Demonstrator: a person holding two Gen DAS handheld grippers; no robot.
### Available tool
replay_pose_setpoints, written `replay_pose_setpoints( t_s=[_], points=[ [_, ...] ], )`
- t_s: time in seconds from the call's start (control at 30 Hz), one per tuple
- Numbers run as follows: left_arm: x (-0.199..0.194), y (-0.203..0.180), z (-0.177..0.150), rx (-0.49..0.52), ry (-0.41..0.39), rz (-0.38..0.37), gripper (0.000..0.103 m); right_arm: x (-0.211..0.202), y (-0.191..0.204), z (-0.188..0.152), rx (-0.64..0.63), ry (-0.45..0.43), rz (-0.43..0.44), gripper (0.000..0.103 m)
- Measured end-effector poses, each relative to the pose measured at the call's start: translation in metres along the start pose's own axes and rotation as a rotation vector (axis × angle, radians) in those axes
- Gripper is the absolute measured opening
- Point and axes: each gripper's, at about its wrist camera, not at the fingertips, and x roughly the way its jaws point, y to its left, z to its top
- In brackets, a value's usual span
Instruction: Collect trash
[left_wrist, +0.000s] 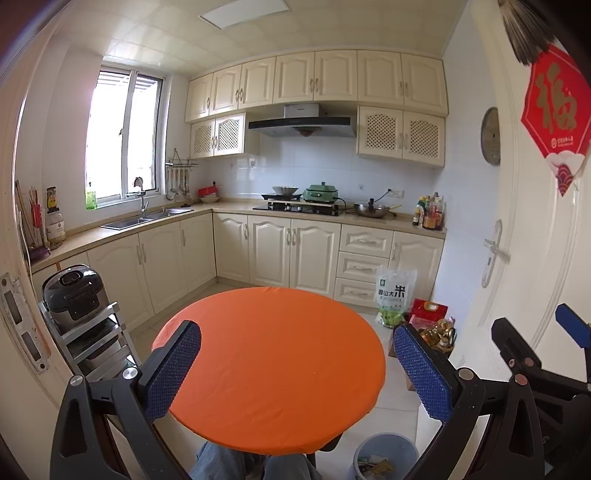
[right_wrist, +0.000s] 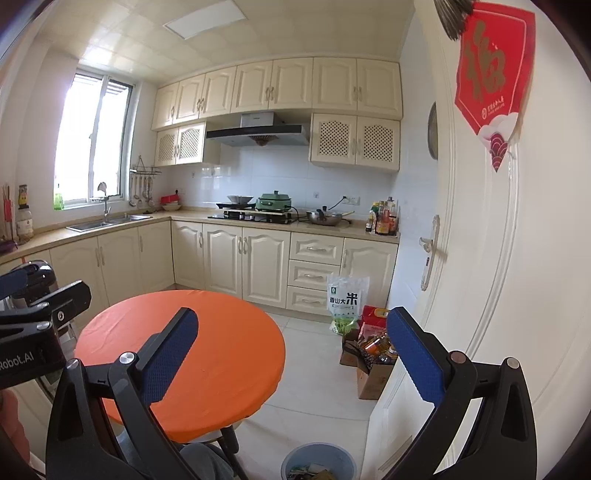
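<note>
A round table with an orange cloth (left_wrist: 273, 369) (right_wrist: 207, 350) stands in front of me, its top bare. On the floor at its near right sits a pale blue trash bin (left_wrist: 384, 458) (right_wrist: 317, 463) holding scraps of paper and wrappers. My left gripper (left_wrist: 299, 369) hangs open above the table's near edge, with nothing between its blue-padded fingers. My right gripper (right_wrist: 291, 358) is open too, held over the table's right side and the floor, and is empty. The right gripper's body also shows at the right edge of the left wrist view.
Cream kitchen cabinets run along the far wall. A rice bag (left_wrist: 395, 295) and a box of oil bottles (right_wrist: 373, 354) sit on the floor at right, beside a white door (right_wrist: 498, 258). A rice cooker on a metal rack (left_wrist: 77, 306) stands left. A person's knees (left_wrist: 258, 465) are under the table.
</note>
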Motion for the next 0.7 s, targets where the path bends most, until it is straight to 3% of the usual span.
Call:
replay_pose_setpoints(
  t_s=[0.7],
  points=[
    [0.020, -0.008, 0.000, 0.008, 0.018, 0.003, 0.102, -0.006, 0.002, -0.003, 0.008, -0.019, -0.018, 0.103]
  ],
)
